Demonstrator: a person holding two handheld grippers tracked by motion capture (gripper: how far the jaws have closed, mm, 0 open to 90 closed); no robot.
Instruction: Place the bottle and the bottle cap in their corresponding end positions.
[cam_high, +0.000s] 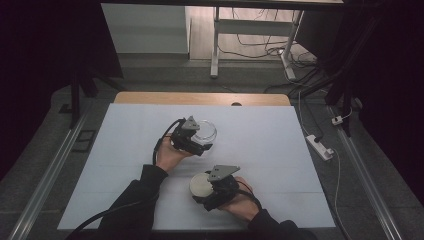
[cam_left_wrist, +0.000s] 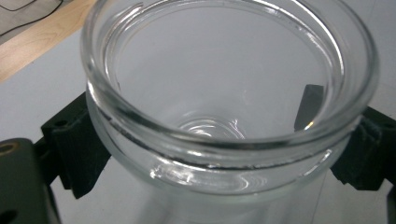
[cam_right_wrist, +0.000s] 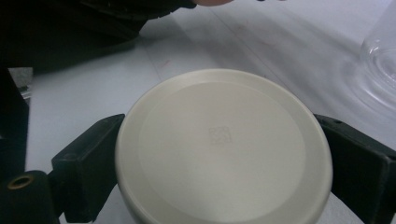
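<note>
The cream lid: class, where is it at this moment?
In the high view the cream lid sits near the table's front edge, between the jaws of the right gripper, nearer the person than the glass jar that the left gripper holds.

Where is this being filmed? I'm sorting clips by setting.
Probably a lab or recording workspace, not a home: a white-covered table ringed by dark curtains, loose cables and a power strip on the floor, and a bare desk frame behind.

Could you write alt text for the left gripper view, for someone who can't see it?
An empty clear glass jar with no lid sits clamped between the left gripper's two black jaws, seen from just above its open mouth, over a white table.
</note>
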